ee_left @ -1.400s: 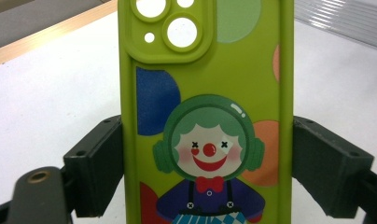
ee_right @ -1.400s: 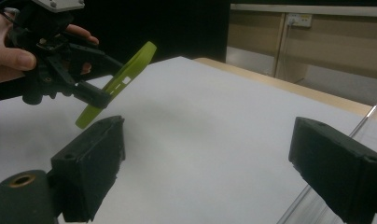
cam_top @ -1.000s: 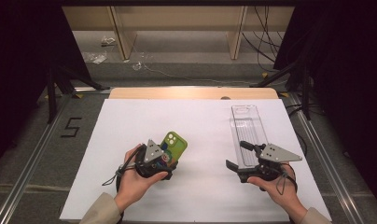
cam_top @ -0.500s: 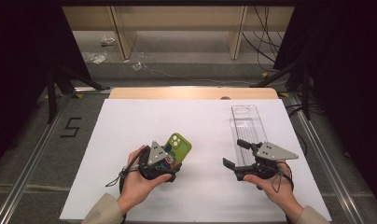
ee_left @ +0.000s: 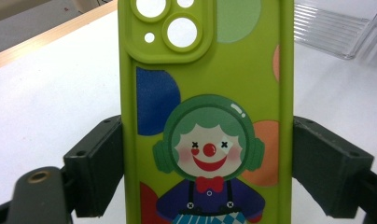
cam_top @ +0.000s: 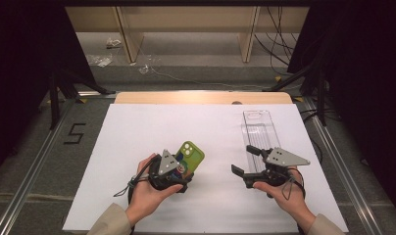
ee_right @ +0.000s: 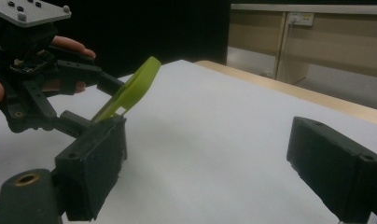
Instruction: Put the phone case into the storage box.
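- Firmly gripped by its long sides, the green phone case, smooth and rounded with a clown print, sits between the left gripper's fingers, tilted off the white worktop.
- Compared with a second ago, the case has shifted slightly nearer the person.
- Right gripper hovers with fingers released, nothing between them.
- Clear ribbed plastic tray lies just beyond it; open worktop separates both hands.

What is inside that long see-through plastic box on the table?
The long clear plastic box looks empty: through its ribbed walls only the white table sheet shows. Its near end is hidden behind the right gripper, so that part cannot be checked.
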Motion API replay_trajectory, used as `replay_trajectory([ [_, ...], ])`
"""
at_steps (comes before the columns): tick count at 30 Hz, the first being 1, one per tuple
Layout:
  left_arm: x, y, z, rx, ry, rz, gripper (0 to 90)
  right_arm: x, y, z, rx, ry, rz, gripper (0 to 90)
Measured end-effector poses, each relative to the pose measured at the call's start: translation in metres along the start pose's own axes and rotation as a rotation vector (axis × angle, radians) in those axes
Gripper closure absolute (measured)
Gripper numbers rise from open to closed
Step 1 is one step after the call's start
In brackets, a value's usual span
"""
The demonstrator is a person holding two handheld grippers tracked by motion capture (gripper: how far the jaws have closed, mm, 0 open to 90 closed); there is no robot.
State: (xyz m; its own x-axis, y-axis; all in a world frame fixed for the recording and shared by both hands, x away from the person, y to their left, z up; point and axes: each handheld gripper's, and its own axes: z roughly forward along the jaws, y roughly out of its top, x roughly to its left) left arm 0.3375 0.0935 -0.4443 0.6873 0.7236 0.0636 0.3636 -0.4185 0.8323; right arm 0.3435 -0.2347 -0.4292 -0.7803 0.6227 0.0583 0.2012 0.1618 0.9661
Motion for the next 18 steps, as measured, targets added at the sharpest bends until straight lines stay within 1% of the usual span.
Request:
replay_trajectory([
  [18, -0.0069, 0.0016, 0.0021, -0.001, -0.012, 0.013, 16.0, 0.0032, 0.0024, 0.0066, 0.003, 0.011, -0.002, 13.2],
])
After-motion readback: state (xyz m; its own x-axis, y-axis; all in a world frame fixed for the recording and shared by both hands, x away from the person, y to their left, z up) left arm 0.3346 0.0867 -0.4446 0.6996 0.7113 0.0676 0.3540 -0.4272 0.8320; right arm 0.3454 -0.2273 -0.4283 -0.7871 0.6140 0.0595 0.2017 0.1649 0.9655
